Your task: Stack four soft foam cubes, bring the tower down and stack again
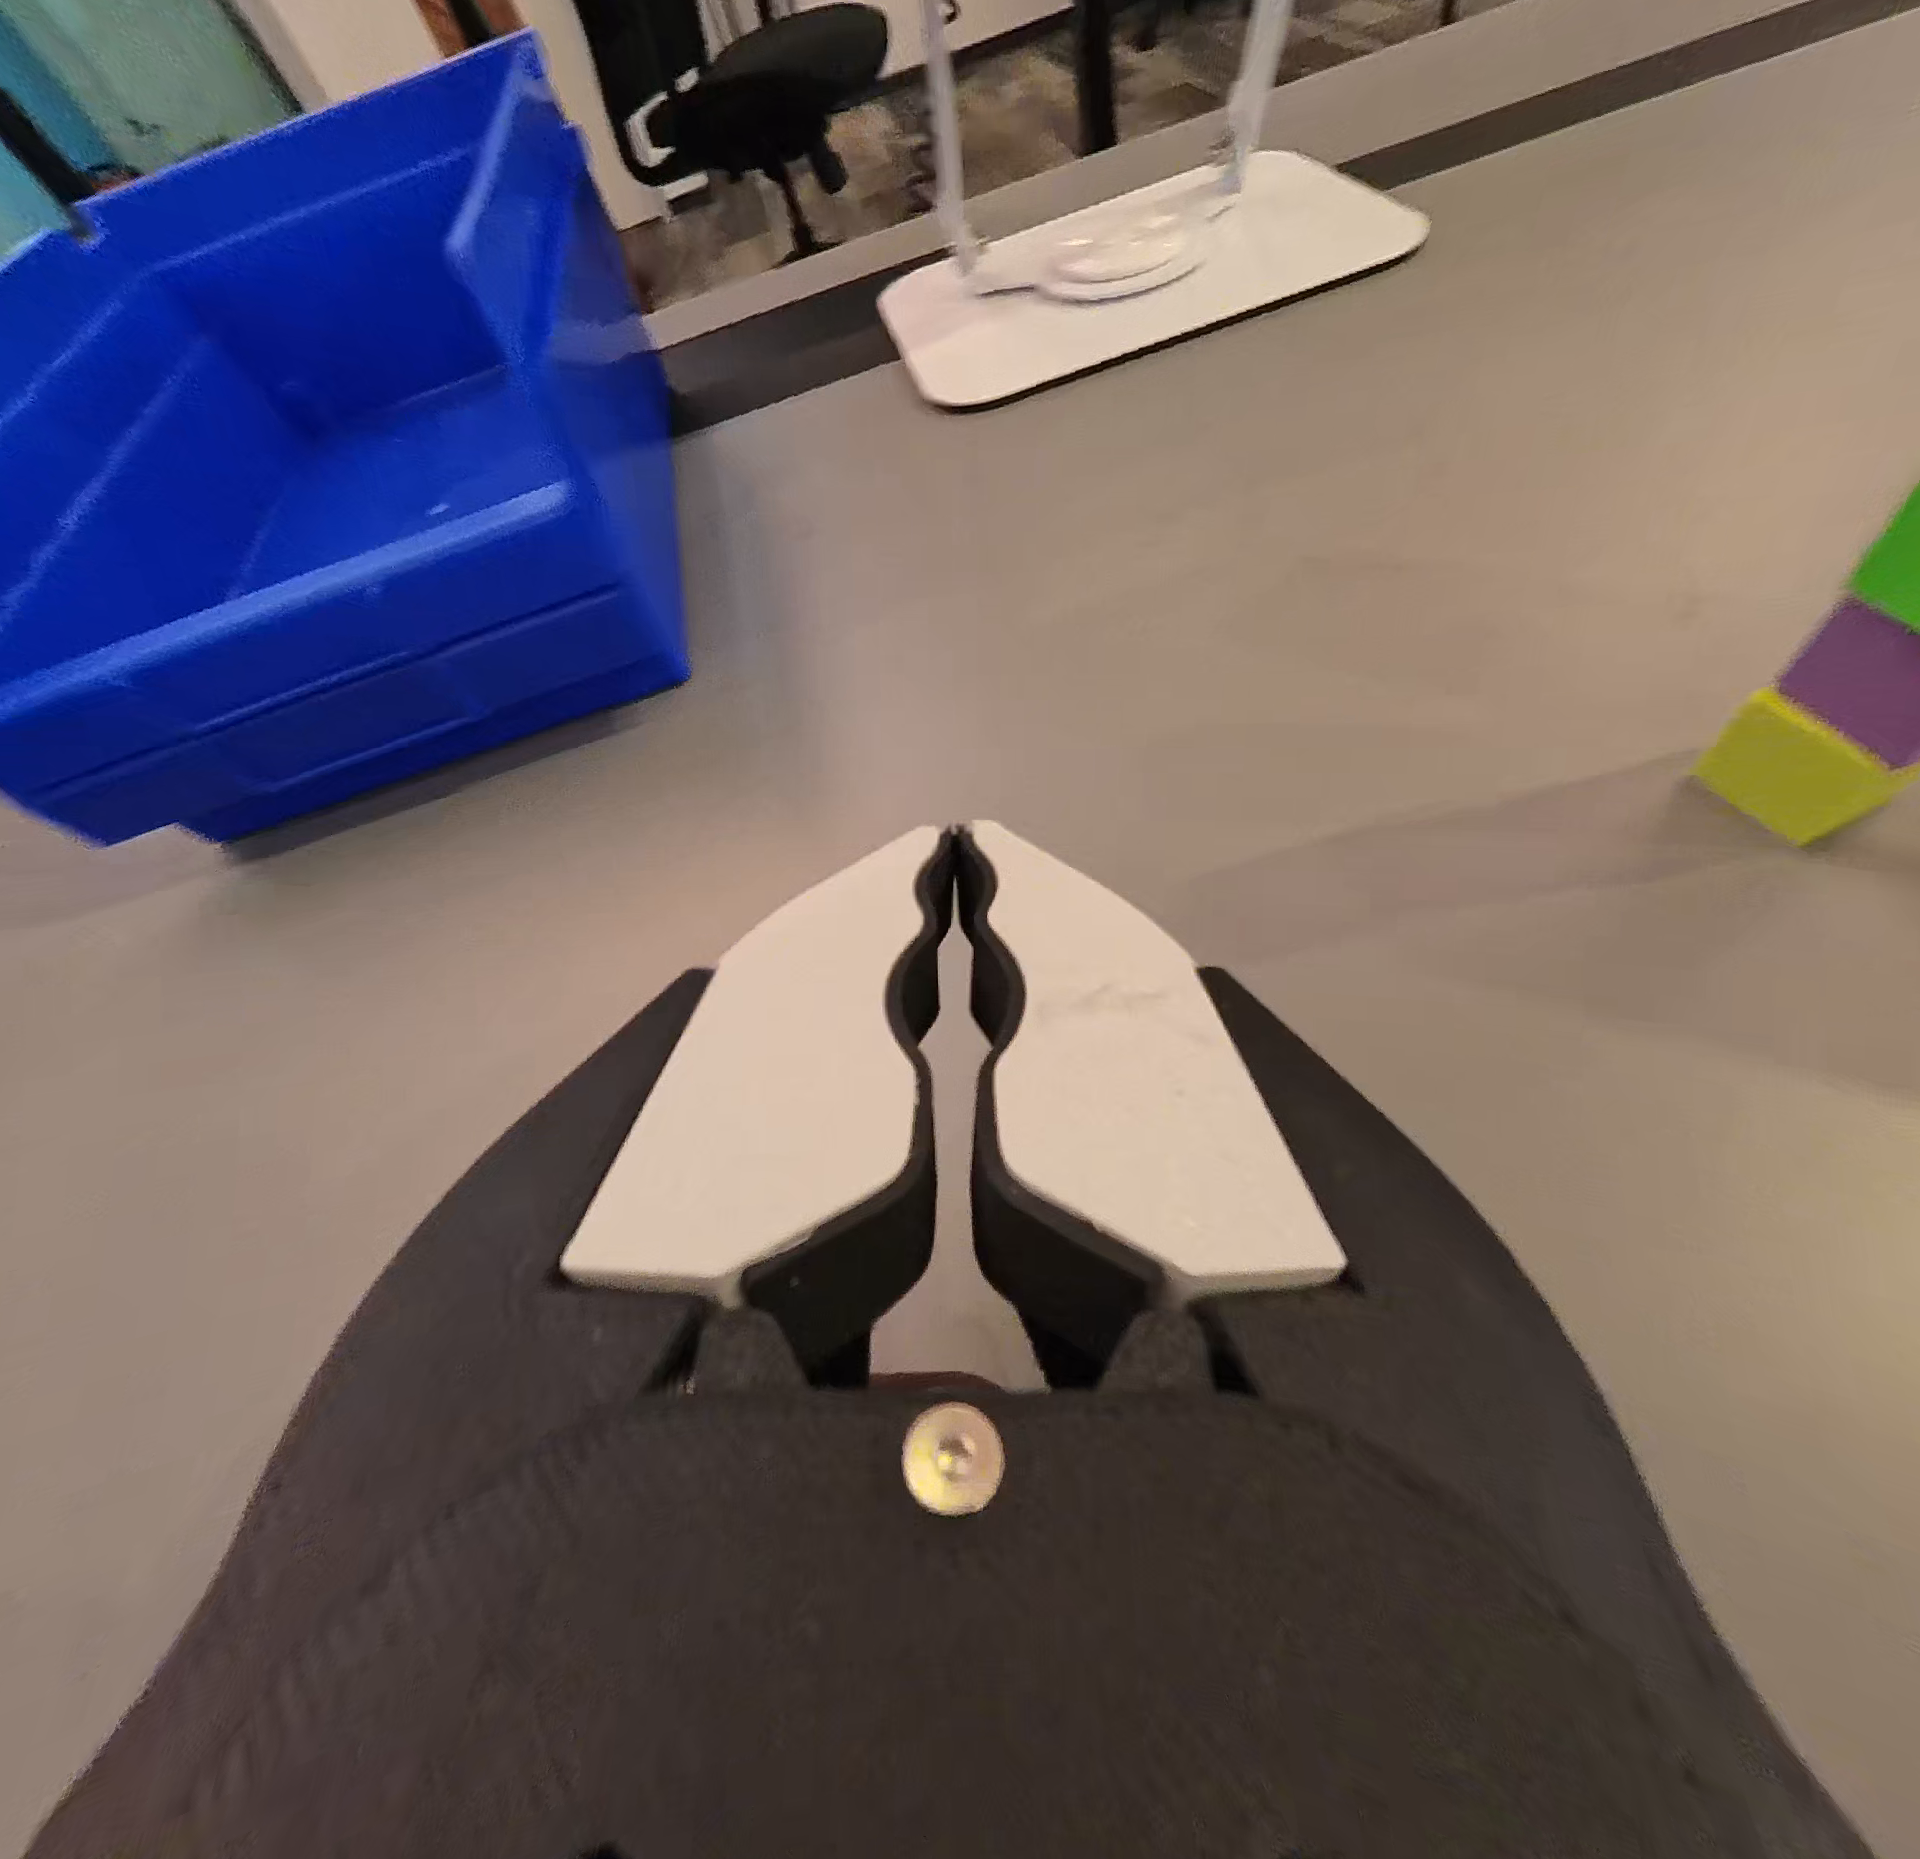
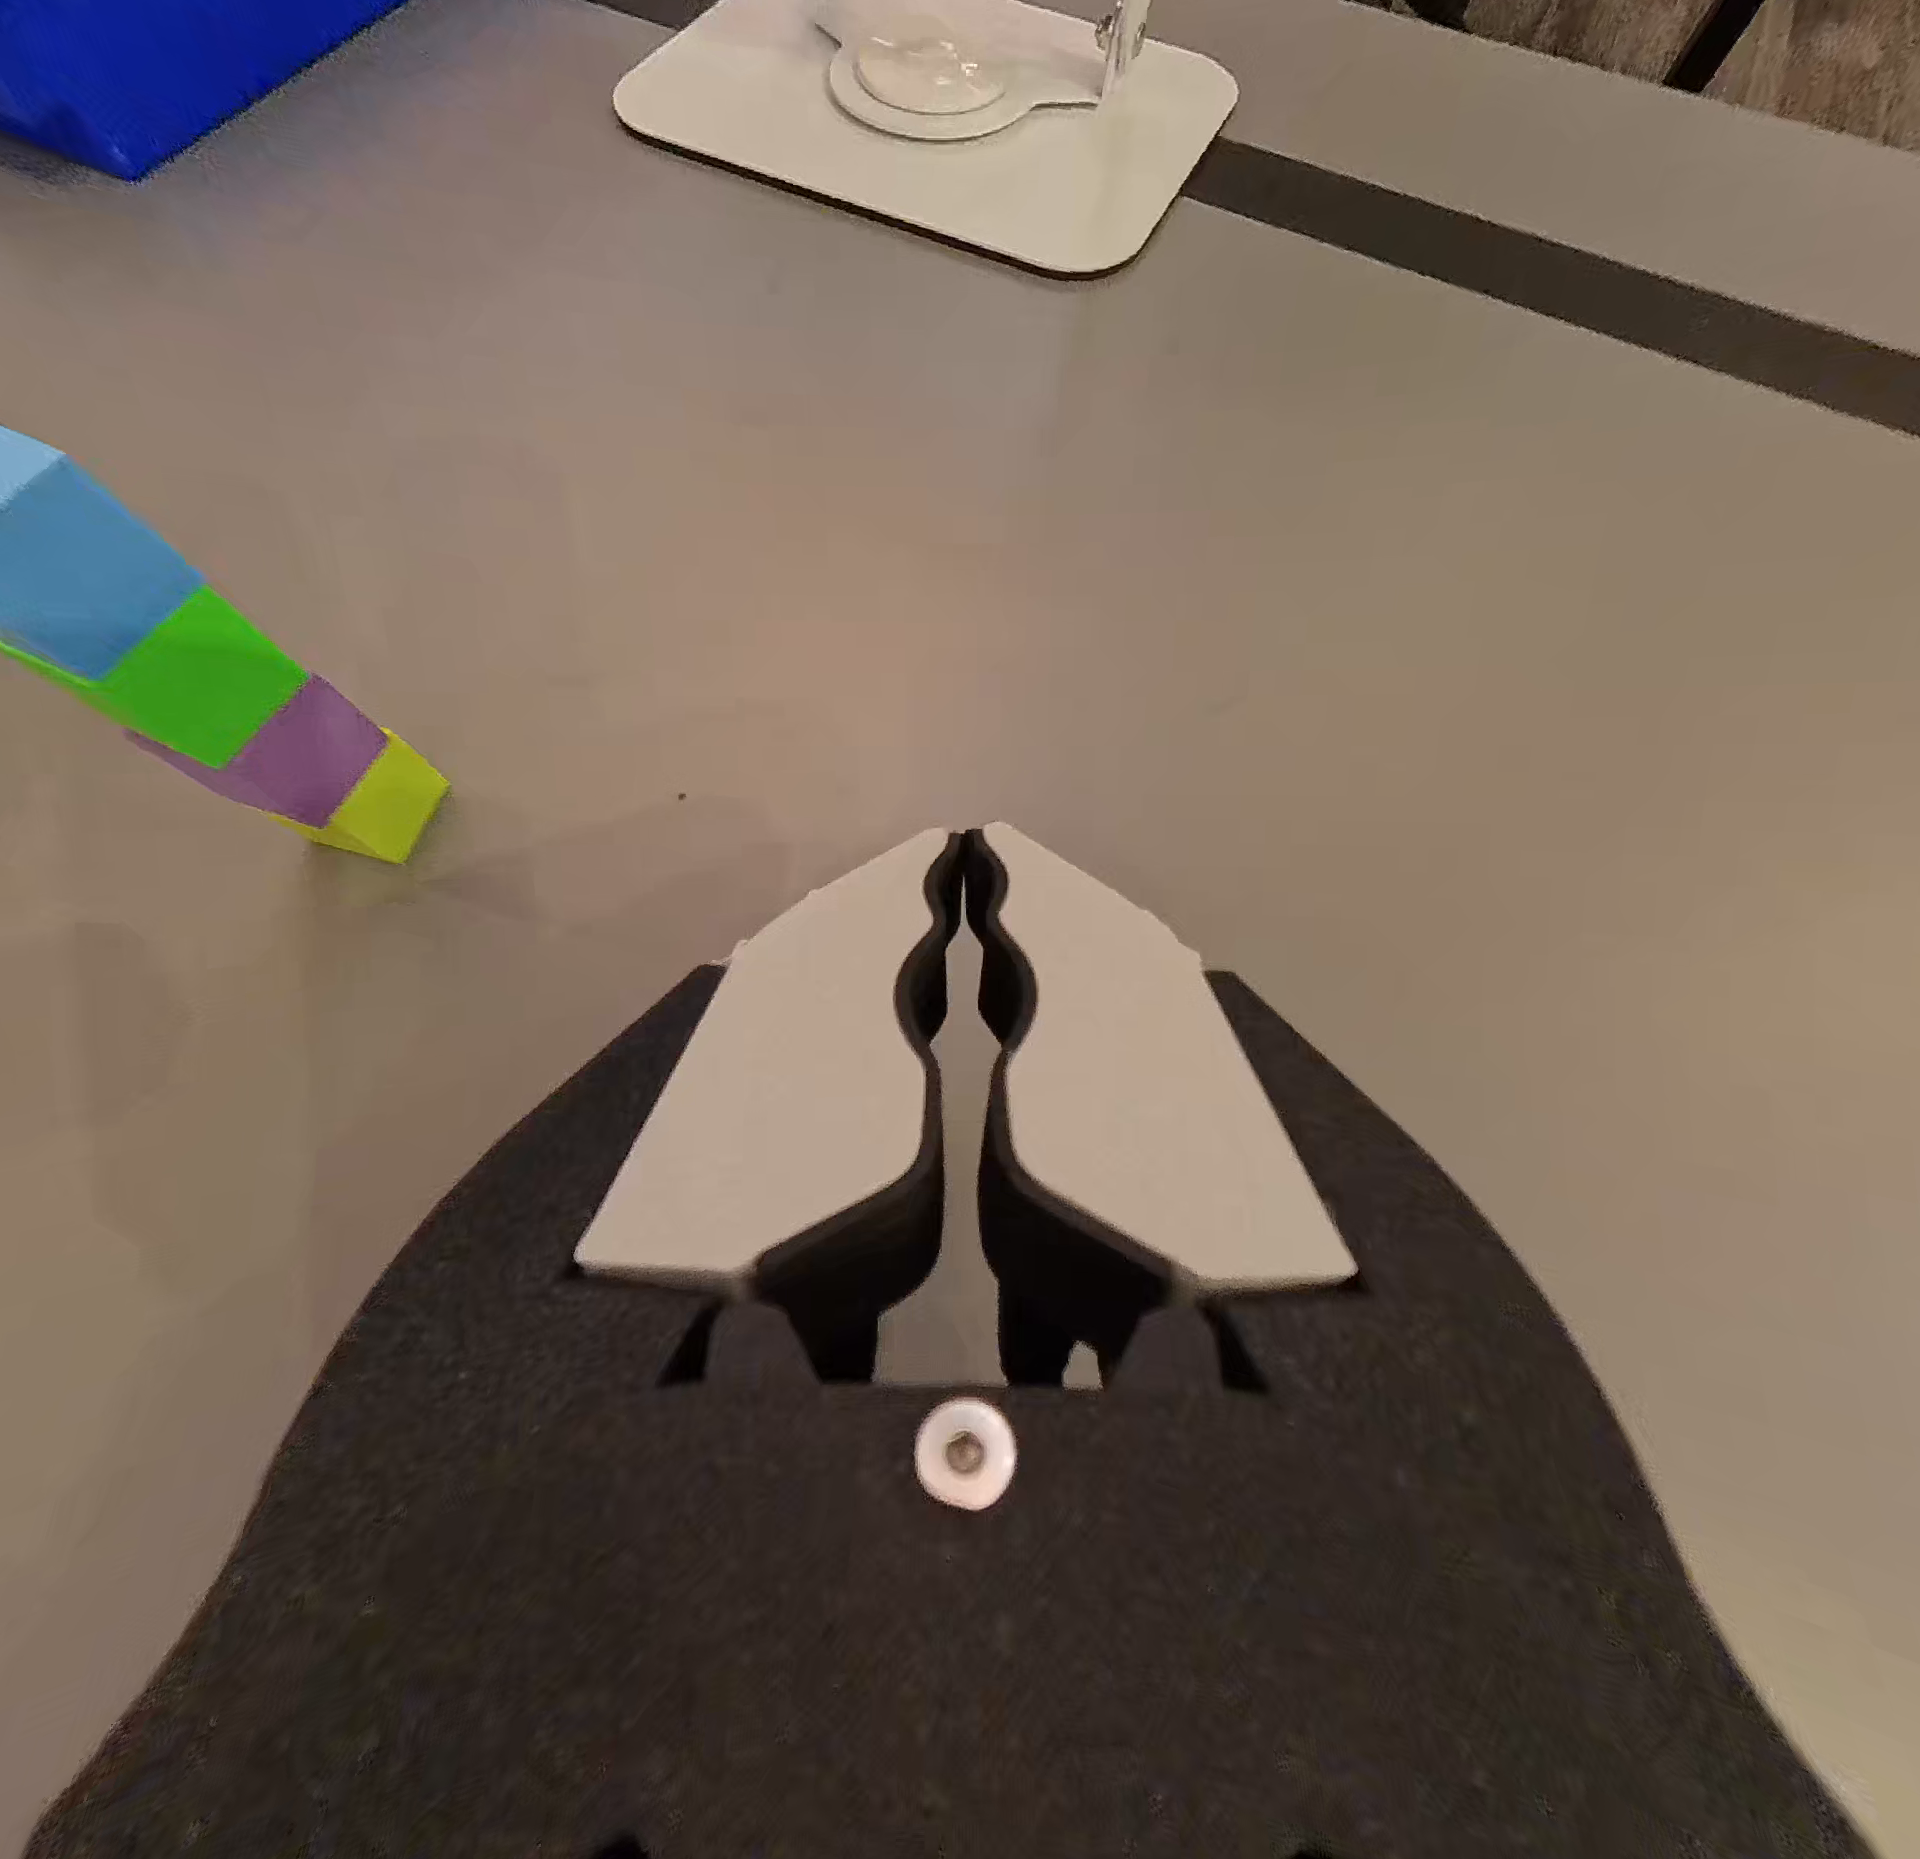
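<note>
While the four foam cubes stand stacked on the grey table, neither gripper is seen touching them. The tower is built from a yellow cube at the bottom, a purple cube on it, a green cube above that and a light blue cube on top; it stands out on the open surface, well apart from both grippers. The left gripper is held over bare table with its fingertips clenched together on nothing. The right gripper is likewise closed on nothing. A blue bin is placed toward the far edge, and a white stand base is set near that edge beside a dark strip.
</note>
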A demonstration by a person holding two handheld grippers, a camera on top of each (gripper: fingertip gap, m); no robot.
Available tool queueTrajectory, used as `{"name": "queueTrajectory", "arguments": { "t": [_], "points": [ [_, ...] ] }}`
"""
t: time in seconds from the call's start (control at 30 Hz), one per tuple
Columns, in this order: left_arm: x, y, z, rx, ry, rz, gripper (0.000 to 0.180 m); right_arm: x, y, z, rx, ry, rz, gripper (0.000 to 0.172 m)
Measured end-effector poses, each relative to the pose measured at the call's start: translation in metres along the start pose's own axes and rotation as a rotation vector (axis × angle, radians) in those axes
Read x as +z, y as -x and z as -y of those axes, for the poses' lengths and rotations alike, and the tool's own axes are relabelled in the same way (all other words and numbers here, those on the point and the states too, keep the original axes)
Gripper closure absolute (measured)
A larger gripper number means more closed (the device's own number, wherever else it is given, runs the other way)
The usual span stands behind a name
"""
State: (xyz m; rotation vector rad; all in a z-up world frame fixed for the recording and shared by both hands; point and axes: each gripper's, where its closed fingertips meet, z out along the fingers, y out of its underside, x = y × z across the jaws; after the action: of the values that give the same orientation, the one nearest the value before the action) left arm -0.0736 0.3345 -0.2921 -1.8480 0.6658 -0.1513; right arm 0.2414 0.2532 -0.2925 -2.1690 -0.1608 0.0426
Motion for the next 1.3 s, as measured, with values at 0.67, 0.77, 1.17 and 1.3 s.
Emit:
{"name": "queueTrajectory", "arguments": {
  "t": [0.67, 0.77, 1.17, 1.3],
  "points": [
    [-0.041, 0.1, -0.02, -0.315, -0.131, 0.078, 0.18, 0.063, 0.176, 0.049, 0.016, 0.013, 0.247, 0.172],
    [-0.04, 0.1, -0.02, -0.329, -0.129, 0.061, 0.18, 0.053, 0.146, 0.045, 0.047, 0.01, 0.247, 0.172],
    [-0.033, 0.085, -0.021, -0.212, -0.075, 0.053, 0.179, 0.035, 0.098, 0.043, -0.064, -0.038, 0.28, 0.165],
    [-0.033, 0.082, -0.02, -0.199, -0.078, 0.043, 0.178, 0.039, 0.107, 0.039, -0.113, -0.025, 0.303, 0.163]
  ]
}}
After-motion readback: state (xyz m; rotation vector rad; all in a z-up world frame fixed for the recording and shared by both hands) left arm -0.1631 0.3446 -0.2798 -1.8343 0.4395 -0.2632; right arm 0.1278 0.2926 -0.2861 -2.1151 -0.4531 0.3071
